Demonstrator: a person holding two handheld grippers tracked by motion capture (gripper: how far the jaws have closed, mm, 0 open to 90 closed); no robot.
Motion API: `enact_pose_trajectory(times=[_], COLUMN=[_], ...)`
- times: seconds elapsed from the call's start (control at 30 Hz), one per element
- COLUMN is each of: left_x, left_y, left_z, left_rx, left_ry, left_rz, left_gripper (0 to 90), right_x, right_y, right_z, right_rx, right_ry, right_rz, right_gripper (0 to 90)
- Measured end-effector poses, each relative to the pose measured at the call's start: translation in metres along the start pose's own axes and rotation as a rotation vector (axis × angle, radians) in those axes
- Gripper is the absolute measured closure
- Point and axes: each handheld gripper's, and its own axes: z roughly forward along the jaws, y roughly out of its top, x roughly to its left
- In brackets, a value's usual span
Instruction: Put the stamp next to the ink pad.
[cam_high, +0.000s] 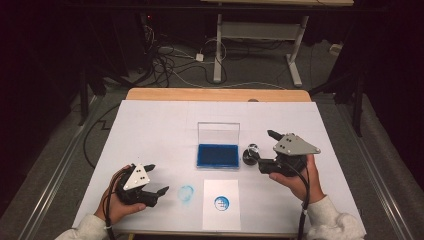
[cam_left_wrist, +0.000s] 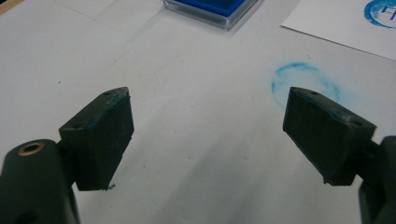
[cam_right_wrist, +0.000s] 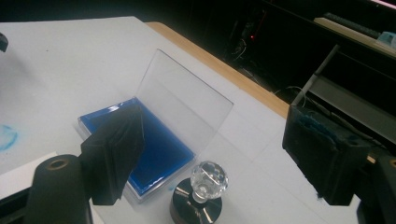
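A blue ink pad (cam_high: 217, 155) (cam_right_wrist: 154, 149) lies in a clear case at the table's middle, its lid (cam_high: 218, 132) (cam_right_wrist: 182, 98) standing up. A stamp with a faceted clear knob and dark round base (cam_high: 250, 154) (cam_right_wrist: 203, 191) stands just right of the pad. My right gripper (cam_high: 266, 150) (cam_right_wrist: 210, 154) is open, its jaws on either side of the stamp and apart from it. A white paper (cam_high: 221, 204) (cam_left_wrist: 345, 23) bearing a round blue print (cam_high: 221, 202) lies at the front. My left gripper (cam_high: 156, 178) (cam_left_wrist: 205, 135) is open and empty, above the white sheet beside a faint blue smudge (cam_high: 186, 194) (cam_left_wrist: 303, 81).
A white sheet (cam_high: 165, 125) covers the wooden table (cam_high: 215, 94), whose far edge shows bare. Beyond it the floor holds cables (cam_high: 170, 60) and the white legs of another desk (cam_high: 260, 45). A metal rail (cam_high: 50, 185) runs along the left side.
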Motion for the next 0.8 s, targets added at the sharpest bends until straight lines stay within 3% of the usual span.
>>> enact_pose_trajectory(times=[0.47,0.8], left_x=[-0.001,-0.001], left_y=[0.0,0.002], left_z=[0.001,0.002], left_rx=[0.003,0.003], left_ry=[0.0,-0.004], left_rz=[0.002,0.005], left_gripper=[15.9,15.9], right_x=[0.004,0.003], right_y=[-0.008,-0.025], right_z=[-0.022,-0.032], right_rx=[-0.01,-0.015], right_ry=[0.008,0.002], right_rz=[-0.012,-0.023], right_gripper=[21.1,21.0])
